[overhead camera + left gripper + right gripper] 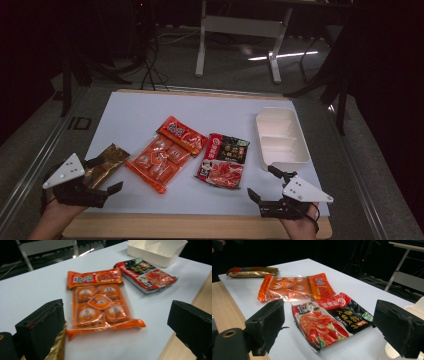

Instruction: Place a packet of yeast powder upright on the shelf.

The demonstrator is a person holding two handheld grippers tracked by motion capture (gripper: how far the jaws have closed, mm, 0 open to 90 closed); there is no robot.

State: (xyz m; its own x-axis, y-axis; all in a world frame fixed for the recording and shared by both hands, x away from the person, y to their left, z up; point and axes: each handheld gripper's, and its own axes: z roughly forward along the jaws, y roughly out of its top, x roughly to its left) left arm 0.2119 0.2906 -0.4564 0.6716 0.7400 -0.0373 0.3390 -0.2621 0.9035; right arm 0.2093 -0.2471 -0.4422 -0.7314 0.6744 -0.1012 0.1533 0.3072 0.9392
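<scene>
high view: my left gripper [107,175] sits at the near left corner of the white mat [130,115], jaws spread wide with nothing clamped. the far jaw lies over the near end of the gold foil packet [107,161], and the near jaw hangs just off the mat's near edge; whether the far jaw touches the foil i cannot tell. my right gripper [262,183] sits at the near right of the mat, jaws likewise spread wide and empty, pointing toward the centre.

the orange multi-pack of snacks [159,159] lies flat left of centre, just beside the gold foil packet. a small red-orange sachet [182,134] overlaps its far end. the red and black hotpot seasoning pouch [223,160] lies flat at the centre, near the right gripper and apart from it. the white two-compartment tray [303,150] stands along the right edge of the mat, just beyond the right gripper.

left gripper view: the orange multi-pack [102,308] lies between the two black jaws and farther off, with the sachet [95,278] across its far end. a corner of gold foil [58,347] shows against the left-hand jaw.

right gripper view: the hotpot pouch [329,317] lies between the open jaws, not held. the gold packet [252,271] lies at the far corner, and the tray's rim [415,307] shows at the right.
</scene>
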